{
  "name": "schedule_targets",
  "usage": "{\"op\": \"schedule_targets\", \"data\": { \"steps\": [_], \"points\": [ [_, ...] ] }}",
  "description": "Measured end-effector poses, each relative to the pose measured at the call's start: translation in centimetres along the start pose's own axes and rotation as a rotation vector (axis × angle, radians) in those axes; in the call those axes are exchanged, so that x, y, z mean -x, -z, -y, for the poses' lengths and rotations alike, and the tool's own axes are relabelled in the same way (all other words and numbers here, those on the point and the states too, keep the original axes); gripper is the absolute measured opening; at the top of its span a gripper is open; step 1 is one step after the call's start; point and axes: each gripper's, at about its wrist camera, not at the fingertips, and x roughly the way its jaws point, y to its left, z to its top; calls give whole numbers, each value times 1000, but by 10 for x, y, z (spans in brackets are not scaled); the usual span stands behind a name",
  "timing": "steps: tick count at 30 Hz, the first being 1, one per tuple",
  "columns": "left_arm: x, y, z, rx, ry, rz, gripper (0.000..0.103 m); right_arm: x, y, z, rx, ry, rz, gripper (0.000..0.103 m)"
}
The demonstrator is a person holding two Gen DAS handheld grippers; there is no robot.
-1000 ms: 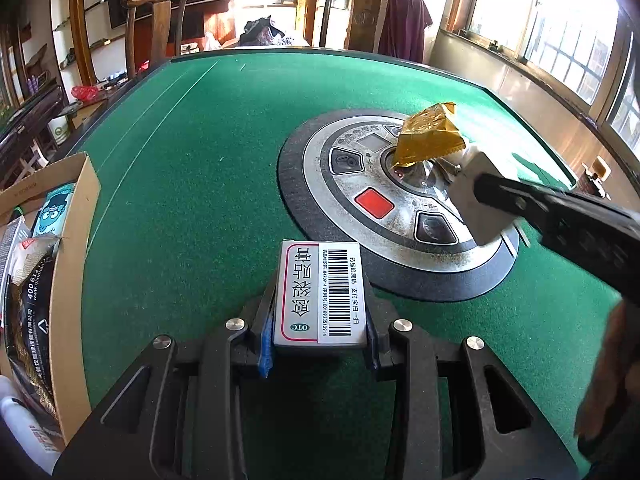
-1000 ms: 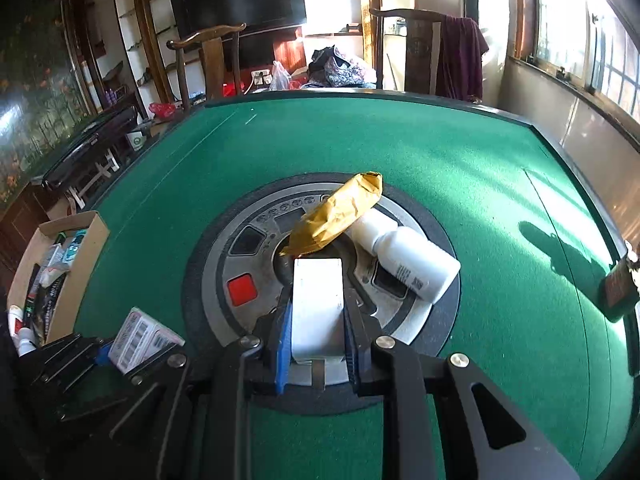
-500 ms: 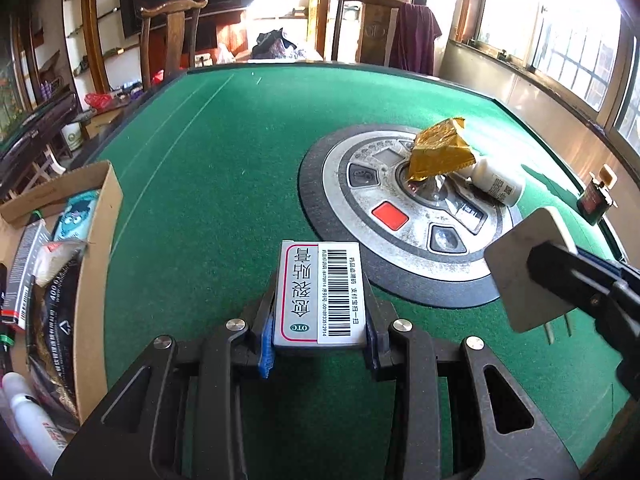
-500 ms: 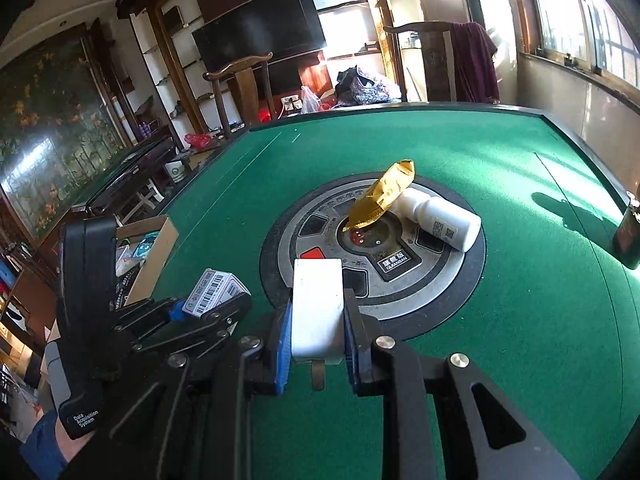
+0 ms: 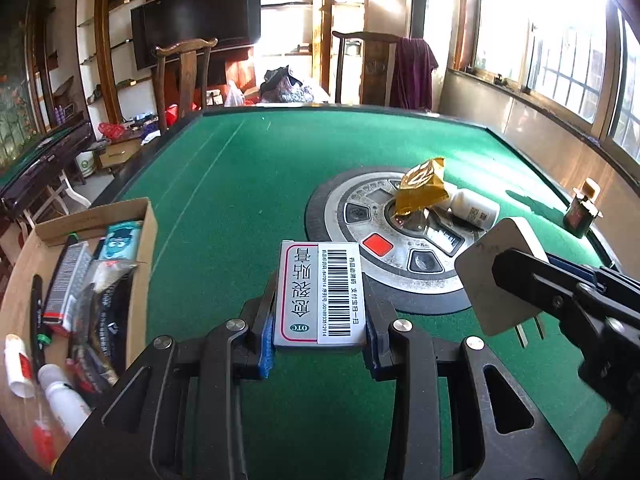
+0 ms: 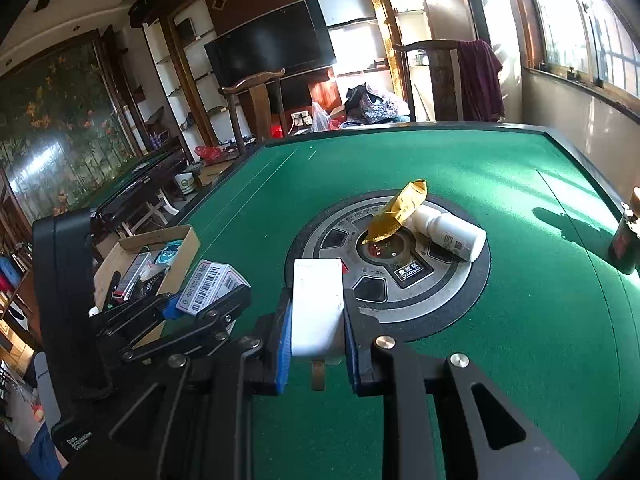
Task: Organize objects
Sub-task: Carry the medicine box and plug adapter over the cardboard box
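My left gripper (image 5: pixel 320 340) is shut on a small medicine box with a barcode (image 5: pixel 322 292), held above the green felt. In the right wrist view the same medicine box (image 6: pixel 212 286) sits in the left gripper (image 6: pixel 200 304) at the left. My right gripper (image 6: pixel 316 320) is shut on a white plug adapter (image 6: pixel 318 304) whose metal prongs hang below. The left wrist view shows that adapter (image 5: pixel 496 276) at the right. A gold foil packet (image 6: pixel 398 210) and a white bottle (image 6: pixel 448 230) lie on the table's round centre console (image 6: pixel 384 272).
A cardboard box (image 5: pixel 28 256) holding several items stands at the table's left edge, also seen as the cardboard box (image 6: pixel 132 248). A small dark bottle (image 5: pixel 582 210) stands near the right edge. Wooden chairs and a purple cloth are beyond the far rim.
Both grippers have risen and drawn back from the centre console, each still holding its item. The right gripper, which was over the console, now hangs nearer the table's front.
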Motion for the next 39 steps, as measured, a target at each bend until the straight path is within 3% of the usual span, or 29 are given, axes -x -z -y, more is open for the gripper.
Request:
{"op": "schedule_targets", "data": {
  "steps": [12, 17, 20, 23, 26, 28, 34, 39],
  "points": [
    [90, -1, -74, 122, 29, 118, 33, -2, 11, -46, 18, -158, -45, 21],
    [109, -8, -125, 161, 10, 111, 33, -10, 12, -87, 56, -255, -93, 21],
    [111, -13, -160, 172, -44, 90, 33, -19, 11, -117, 91, -304, -129, 21],
    [105, -16, -193, 183, -105, 68, 33, -33, 10, -147, 116, -353, -174, 21],
    [89, -18, -226, 226, -111, 22, 33, -47, 8, -175, 149, -374, -205, 21],
    [69, -18, -247, 251, -129, -42, 33, -58, 6, -193, 164, -379, -218, 21],
    [17, -14, -280, 281, -131, -161, 33, -105, 5, -235, 183, -366, -289, 21],
    [-11, -15, -289, 307, -98, -205, 33, -137, 6, -256, 177, -353, -330, 21]
  ]
}}
